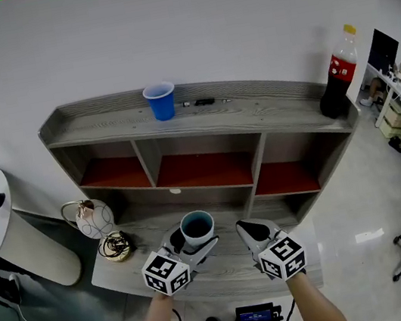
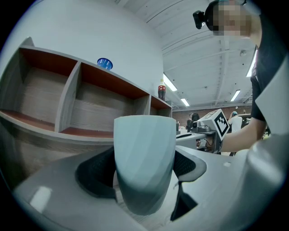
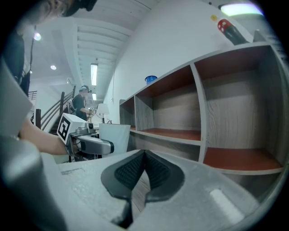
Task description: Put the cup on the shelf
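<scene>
Left gripper [image 2: 144, 168]: jaws set wide and closed on the pale cup [image 2: 144, 158], one pad on each side of its wall; the cup is upright, mouth up, in the lower centre of the head view. Whether its base rests on the front surface [image 1: 228, 275] or hangs just above it cannot be told. Right gripper [image 3: 143, 173]: jaws together, nothing between them, just to the right of the cup and not touching it. Behind both: grey wooden shelf [image 1: 253, 112] with three red-floored compartments, all bare in these views. On its top board: a blue cup [image 1: 161, 101] left of centre, a small dark item [image 1: 204, 102] beside it, a cola bottle [image 1: 339, 74] at the right end. At the left end of the front surface: a round pale ornament [image 1: 91, 217] and a coiled object [image 1: 114, 246]. Task status, judged: grasp done; the lift, the carry to a shelf level and the release all remain.
</scene>
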